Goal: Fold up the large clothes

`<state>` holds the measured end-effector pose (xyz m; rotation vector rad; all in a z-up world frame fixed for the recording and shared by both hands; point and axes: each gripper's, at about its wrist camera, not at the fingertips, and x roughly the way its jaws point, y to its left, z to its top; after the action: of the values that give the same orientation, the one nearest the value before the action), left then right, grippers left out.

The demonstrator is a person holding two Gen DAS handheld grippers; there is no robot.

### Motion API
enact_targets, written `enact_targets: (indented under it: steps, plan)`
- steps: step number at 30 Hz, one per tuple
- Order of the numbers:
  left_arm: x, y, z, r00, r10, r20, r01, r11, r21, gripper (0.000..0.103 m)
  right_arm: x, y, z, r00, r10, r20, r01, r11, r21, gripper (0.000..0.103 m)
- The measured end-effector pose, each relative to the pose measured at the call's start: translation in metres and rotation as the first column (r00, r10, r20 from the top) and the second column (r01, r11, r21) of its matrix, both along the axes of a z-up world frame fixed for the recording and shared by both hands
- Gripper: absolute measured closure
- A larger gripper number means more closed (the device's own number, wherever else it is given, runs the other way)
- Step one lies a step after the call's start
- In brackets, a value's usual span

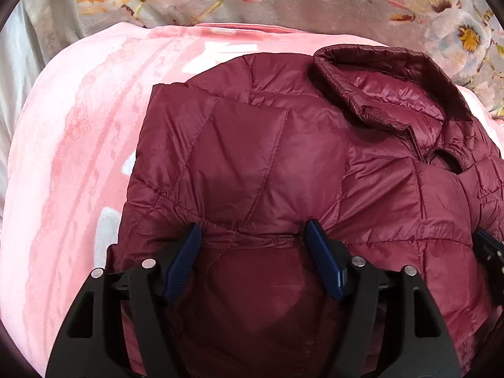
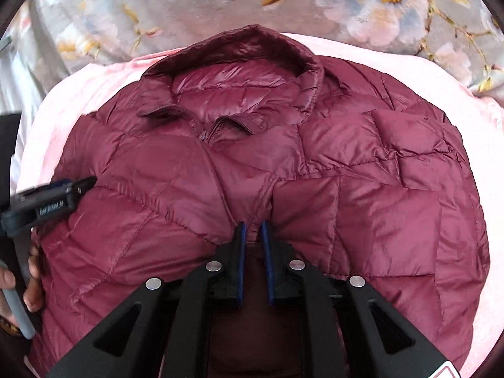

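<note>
A dark red quilted puffer jacket [image 2: 283, 170] lies spread on a pink blanket [image 1: 78, 145], which in turn covers a grey bedspread with a pale flower print [image 2: 176, 3]. The jacket is front side up, and its stand-up collar [image 2: 252, 63] sits at the far end, close to the far edge of the blanket. Below the collar a short stretch of zip [image 2: 239, 126] shows where the two front panels meet. The left tongs [image 1: 252, 242] hover low over the near part of the jacket, on the side away from the collar, with their blue-padded arms set wide apart. Puffy fabric bulges up between the pads, and each pad [image 1: 186, 252] looks to be touching the cloth at its tip, though they do not pinch it. The right tongs [image 2: 252, 236] are nearly closed at the near middle of the jacket, directly in line with the collar. Their two blue pads clamp a narrow raised fold of the fabric, and creases fan out from the pinch. From the right camera, the left tongs appear at the left edge of the jacket, blurred. Just below them, a person's hand [image 2: 31, 277] wraps around a grey handle [image 2: 19, 312], beside the jacket's left side.
</note>
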<state>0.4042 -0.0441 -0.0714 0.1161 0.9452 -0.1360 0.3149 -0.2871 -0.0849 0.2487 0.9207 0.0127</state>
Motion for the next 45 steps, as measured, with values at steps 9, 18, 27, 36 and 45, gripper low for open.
enact_targets:
  steps: [9, 18, 27, 36, 45]
  plan:
    - [-0.011, -0.003, -0.003, 0.998, 0.009, 0.067, -0.011, 1.0, 0.027, 0.03, -0.013, -0.038, -0.009, 0.99, -0.137, 0.028, 0.137, 0.991, -0.001, 0.101]
    - [-0.009, -0.004, -0.005, 0.997, 0.013, 0.079, -0.017, 0.999, 0.046, 0.027, -0.014, -0.037, -0.01, 0.989, -0.142, 0.045, 0.142, 0.99, -0.001, 0.101]
    - [0.001, 0.02, 0.034, 1.0, -0.023, 0.0, 0.022, 0.979, -0.201, 0.027, -0.009, -0.051, 0.032, 0.989, -0.107, 0.102, 0.087, 0.979, 0.187, 0.067]
    - [0.085, -0.017, 0.045, 0.982, -0.082, -0.172, -0.007, 0.886, -0.463, 0.021, 0.086, -0.079, 0.018, 0.982, -0.173, -0.073, 0.188, 0.917, 0.351, 0.046]
    - [0.093, -0.044, 0.035, 0.964, -0.17, -0.205, 0.026, 0.827, -0.562, 0.09, 0.083, -0.056, 0.06, 0.985, -0.088, 0.147, 0.024, 0.922, 0.386, 0.095]
